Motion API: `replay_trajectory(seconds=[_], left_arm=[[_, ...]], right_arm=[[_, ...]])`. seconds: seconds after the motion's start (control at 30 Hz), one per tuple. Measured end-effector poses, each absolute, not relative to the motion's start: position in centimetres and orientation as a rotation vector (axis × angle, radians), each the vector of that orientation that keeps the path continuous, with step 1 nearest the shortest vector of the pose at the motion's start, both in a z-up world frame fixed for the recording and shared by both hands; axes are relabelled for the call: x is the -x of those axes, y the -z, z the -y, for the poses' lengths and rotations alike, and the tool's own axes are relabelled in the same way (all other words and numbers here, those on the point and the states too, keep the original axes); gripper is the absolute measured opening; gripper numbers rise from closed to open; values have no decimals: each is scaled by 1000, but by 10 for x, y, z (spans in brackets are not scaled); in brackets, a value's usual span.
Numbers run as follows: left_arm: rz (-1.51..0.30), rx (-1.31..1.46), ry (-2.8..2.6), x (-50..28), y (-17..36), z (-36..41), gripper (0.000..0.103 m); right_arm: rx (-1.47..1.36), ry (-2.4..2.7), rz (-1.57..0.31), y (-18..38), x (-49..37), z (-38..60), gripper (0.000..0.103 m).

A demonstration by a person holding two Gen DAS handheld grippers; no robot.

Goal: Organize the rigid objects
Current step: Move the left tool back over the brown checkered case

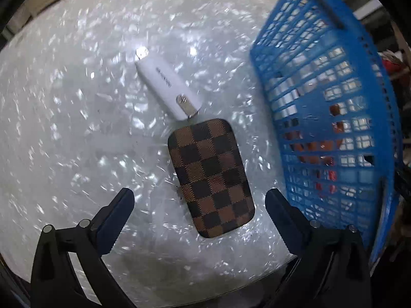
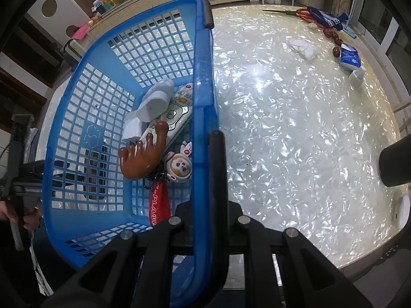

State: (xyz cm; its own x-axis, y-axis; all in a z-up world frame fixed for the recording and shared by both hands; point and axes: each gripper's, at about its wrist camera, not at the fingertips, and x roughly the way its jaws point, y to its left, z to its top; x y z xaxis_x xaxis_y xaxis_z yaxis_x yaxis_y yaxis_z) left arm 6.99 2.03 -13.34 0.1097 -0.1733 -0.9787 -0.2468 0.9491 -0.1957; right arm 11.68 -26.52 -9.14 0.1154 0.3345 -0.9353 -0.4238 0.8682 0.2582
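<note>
In the left wrist view we hold our left tool point(image 1: 199, 202) spread wide over a checkered case point(image 1: 210, 177) lying on the desk point(image 1: 64, 128), beside a white stick point(image 1: 168, 87). In the right wrist view our right tool point(image 2: 209, 148) pinches the blue basket point(image 2: 203, 77) rim.

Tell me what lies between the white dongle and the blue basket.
Nothing: in the left wrist view only bare shiny tabletop separates the white dongle from the blue basket.

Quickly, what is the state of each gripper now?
Left gripper: open, above the checkered case, not holding.
Right gripper: shut on the blue basket rim.
</note>
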Motion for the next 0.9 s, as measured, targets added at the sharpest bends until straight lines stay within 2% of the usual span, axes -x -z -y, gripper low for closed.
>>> replay_trajectory(seconds=[0.23, 0.9], left_arm=[[-1487, 415, -107, -74, 153, -23, 102], [-1500, 316, -311, -103, 167, 12, 103]], right_arm=[[88, -562, -1345, 92, -118, 266, 13], [80, -567, -1341, 94, -116, 268, 14]])
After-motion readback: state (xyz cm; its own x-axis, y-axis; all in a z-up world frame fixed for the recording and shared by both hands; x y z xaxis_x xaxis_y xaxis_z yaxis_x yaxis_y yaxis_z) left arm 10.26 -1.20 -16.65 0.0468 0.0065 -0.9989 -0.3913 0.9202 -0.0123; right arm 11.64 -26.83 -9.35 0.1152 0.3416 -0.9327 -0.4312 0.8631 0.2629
